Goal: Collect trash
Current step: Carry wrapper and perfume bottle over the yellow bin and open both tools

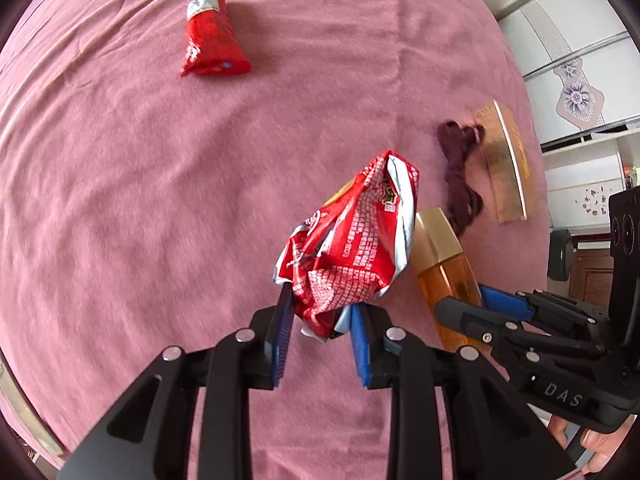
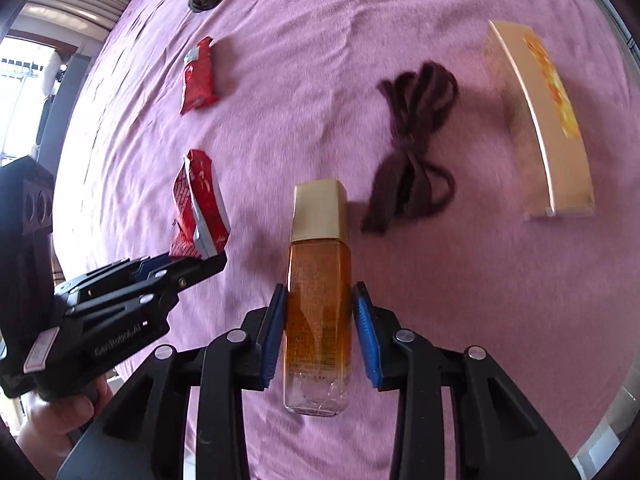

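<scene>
The left tongs [image 1: 320, 312] are clamped on a crumpled red foil snack wrapper [image 1: 352, 248], lifted at mid-frame. The right tongs [image 2: 320, 332] straddle an amber glass bottle with a gold cap [image 2: 318, 300], pads seemingly just short of contact. Squeeze squarely before lifting. A second red wrapper [image 1: 212, 36] lies upper left on the pink bedsheet [image 1: 120, 200]; white cabinets [image 1: 572, 60] stand at right.

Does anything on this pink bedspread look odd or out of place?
A crumpled red snack wrapper is pinched in the left gripper. Another red wrapper lies on the pink bedspread. The amber glass bottle with a gold cap lies on its side, nothing spilled.
</scene>
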### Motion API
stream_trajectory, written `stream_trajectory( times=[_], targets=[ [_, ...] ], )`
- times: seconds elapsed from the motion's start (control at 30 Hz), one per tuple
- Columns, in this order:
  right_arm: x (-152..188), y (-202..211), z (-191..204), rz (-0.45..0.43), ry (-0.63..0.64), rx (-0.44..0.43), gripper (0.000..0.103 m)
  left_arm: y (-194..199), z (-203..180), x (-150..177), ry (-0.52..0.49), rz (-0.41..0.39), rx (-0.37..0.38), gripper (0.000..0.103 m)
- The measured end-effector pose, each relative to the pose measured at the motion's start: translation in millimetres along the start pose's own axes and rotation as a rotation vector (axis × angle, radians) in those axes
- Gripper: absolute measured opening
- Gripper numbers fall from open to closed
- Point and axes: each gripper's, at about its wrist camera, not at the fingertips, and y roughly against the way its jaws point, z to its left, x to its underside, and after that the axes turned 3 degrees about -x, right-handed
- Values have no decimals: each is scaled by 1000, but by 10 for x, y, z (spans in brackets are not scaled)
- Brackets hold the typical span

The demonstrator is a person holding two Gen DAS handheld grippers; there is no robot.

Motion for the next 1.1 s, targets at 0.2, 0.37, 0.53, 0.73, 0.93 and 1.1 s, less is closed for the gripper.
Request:
stream_trajectory(
  times=[0.2,0.37,0.53,0.73,0.93,1.1],
  targets=[
    [422,313,-313,-22,-63,-44,33,-15,-337,314,-23,36,19,27],
    [693,620,-571,-99,-114,-64,33,12,-784,531,-92,38,35,27],
    [972,913,-972,-165,-201,-75,33,-38,-1366,657,-177,56,52,27],
    [1278,1195,-1487,-230,-298,-70,33,-168,-2052,746,-272,85,73,27],
    [1660,1513,-2135,-295,-418,-58,33,-423,-2876,865,-379,133,85,27],
    [1955,1703,-2614,-329,-496,-44,33,-576,-3349,1001,-445,162,94,27]
  ],
)
